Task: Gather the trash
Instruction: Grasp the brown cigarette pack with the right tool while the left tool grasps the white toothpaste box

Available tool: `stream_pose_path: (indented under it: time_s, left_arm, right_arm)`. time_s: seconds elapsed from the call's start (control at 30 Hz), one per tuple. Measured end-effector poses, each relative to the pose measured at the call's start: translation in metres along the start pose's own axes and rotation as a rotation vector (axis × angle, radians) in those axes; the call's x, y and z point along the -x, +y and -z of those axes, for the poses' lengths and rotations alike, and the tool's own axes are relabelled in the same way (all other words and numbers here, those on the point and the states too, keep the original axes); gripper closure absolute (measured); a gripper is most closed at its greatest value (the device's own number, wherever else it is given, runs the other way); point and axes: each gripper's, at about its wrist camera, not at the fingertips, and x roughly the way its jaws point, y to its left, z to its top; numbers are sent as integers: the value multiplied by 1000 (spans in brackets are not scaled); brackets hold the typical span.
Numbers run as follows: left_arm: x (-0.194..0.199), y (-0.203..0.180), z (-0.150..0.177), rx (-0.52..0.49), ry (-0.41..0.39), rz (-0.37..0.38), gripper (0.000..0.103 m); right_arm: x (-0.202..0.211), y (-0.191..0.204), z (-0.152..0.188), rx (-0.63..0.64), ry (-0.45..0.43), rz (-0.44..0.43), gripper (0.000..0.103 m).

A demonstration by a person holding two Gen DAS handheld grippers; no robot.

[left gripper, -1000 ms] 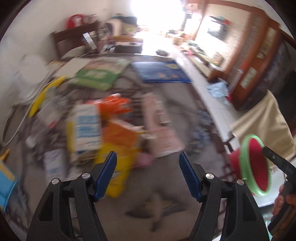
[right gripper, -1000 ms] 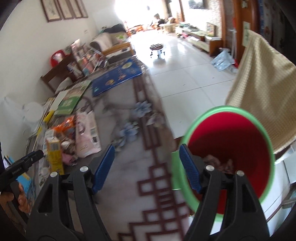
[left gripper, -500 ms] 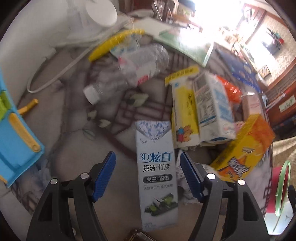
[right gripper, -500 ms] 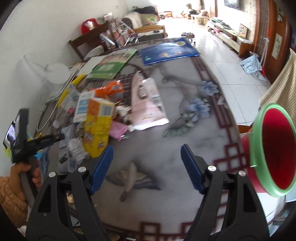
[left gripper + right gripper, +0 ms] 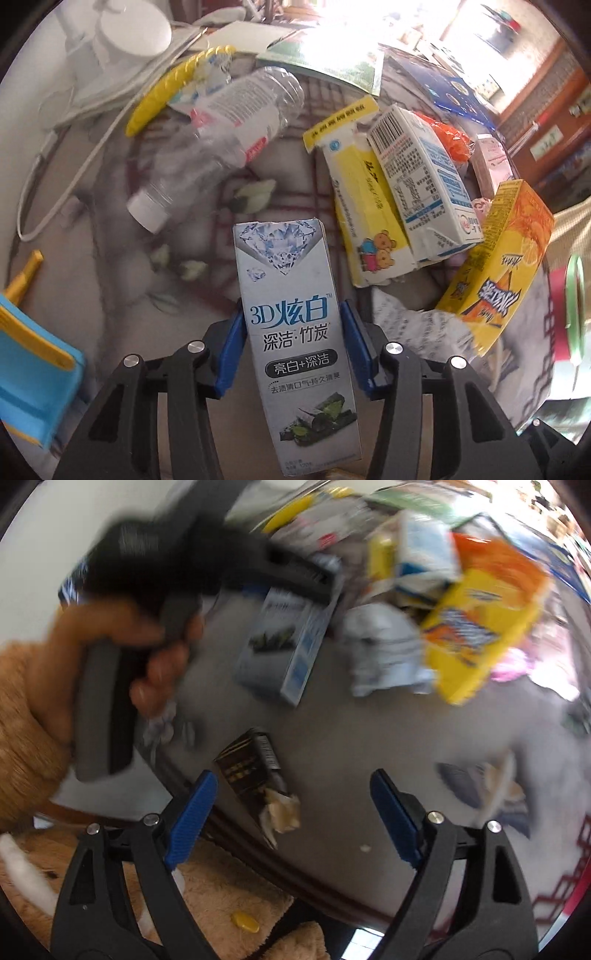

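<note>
Your left hand-held gripper (image 5: 291, 345) is clamped on the grey toothpaste box (image 5: 295, 343), blue pads (image 5: 231, 350) pressed to both long sides, box lying lengthwise on the tabletop (image 5: 110, 240) w/ its diamond-print end pointing away from you. From the right wrist view the same box (image 5: 288, 646) shows under the black nose of that gripper, your hand (image 5: 122, 650) squeezing the grip (view is blurred, so fine detail is lost).

Your right hand-held gripper (image 5: 291, 812) is spread wide, nothing between its jaws, hovering over the near tabletop edge. Just in front of its left finger lies a small dark carton (image 5: 255, 768), opened at the near end w/ crumpled tan paper (image 5: 282, 810) sticking out.

Rest of the trash sits beyond the toothpaste box: clear plastic bottle (image 5: 218, 140) on its side, white cap on, looks empty; yellow tissue pack (image 5: 365, 218) w/ a white-blue milk carton (image 5: 421, 184) leaning on it; yellow-orange drink carton (image 5: 498, 266) tilted at right; crumpled white paper (image 5: 417, 332) below it. Contents of the cartons can't be told. At the far right edge, a sliver of the red bin w/ green rim (image 5: 572, 302), inside not visible.
</note>
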Motion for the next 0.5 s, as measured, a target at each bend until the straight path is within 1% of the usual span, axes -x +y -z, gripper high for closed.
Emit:
stream_pose_path:
  time_s: [0.1,0.23,0.27,0.3,0.37,0.4,0.43,0.5]
  left_arm:
    - [5,9,0,-33,-12,-17,56]
    - [10,28,5,-23,-16,-12,55]
    - [11,31,6,-18,-17,-8,55]
    - [12,33,7,-16,-18,-7,55]
    - [13,36,8,-14,-21,-3,55]
    - [15,38,9,-16,-23,1,54]
    - [14,38,10,-17,-24,3,54]
    - [15,39,11,-18,-25,8,54]
  right_arm:
    - [-16,17,-5,80,46,52,20]
    - [-32,41,-6,200,92,97,20]
    - [-37,46,-6,224,105,116,21]
    - [-40,50,-6,242,114,134,24]
    - [-48,54,-6,269,137,171,39]
    - [-50,54,-6,270,144,179,45]
    - [-51,53,-6,264,150,180,52]
    - [-51,51,-7,249,141,179,54]
